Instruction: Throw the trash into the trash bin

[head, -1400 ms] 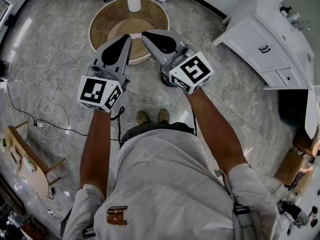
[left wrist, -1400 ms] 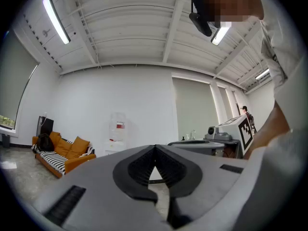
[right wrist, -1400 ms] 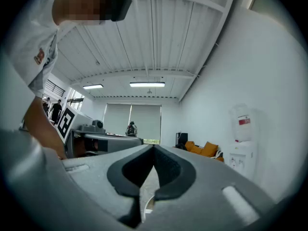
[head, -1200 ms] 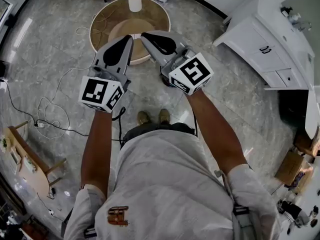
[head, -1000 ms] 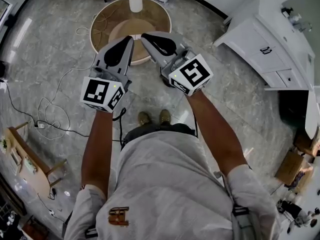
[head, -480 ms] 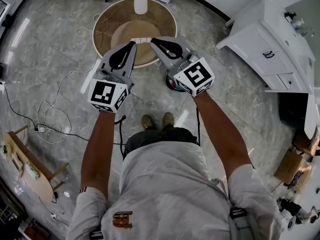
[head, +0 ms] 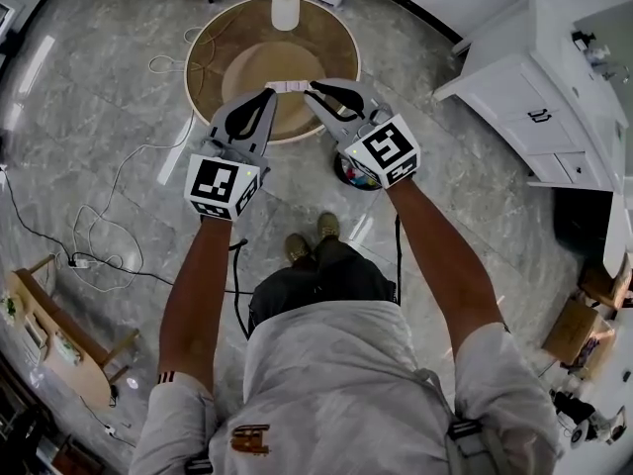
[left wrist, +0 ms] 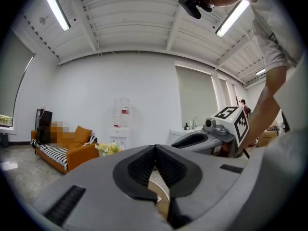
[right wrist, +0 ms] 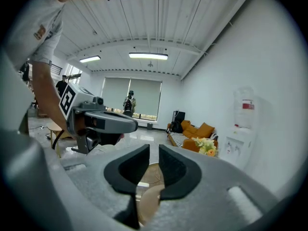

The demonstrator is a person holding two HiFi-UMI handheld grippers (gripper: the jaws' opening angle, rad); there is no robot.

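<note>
A small white scrap (head: 292, 86) lies on the round wooden table (head: 213, 43), right between the tips of both grippers. My left gripper (head: 269, 91) reaches over the table's near edge, and in the left gripper view (left wrist: 154, 149) its jaws meet with nothing in them. My right gripper (head: 311, 88) points at the scrap from the right. Its jaws (right wrist: 154, 150) stand a narrow gap apart and are opening, with nothing between them. A dark round trash bin (head: 348, 173) with colourful contents sits on the floor under the right gripper, mostly hidden by it.
A white vase of flowers (head: 286, 8) stands at the table's far edge. A white cabinet (head: 534, 97) is at the right. Cables (head: 99, 255) trail across the marble floor at the left. An orange sofa (left wrist: 72, 146) and a water dispenser (left wrist: 122, 119) line the far wall.
Both grippers have moved forward and lower, from short of the table to its near edge beside the white scrap. The table now shows more fully in the head view.
</note>
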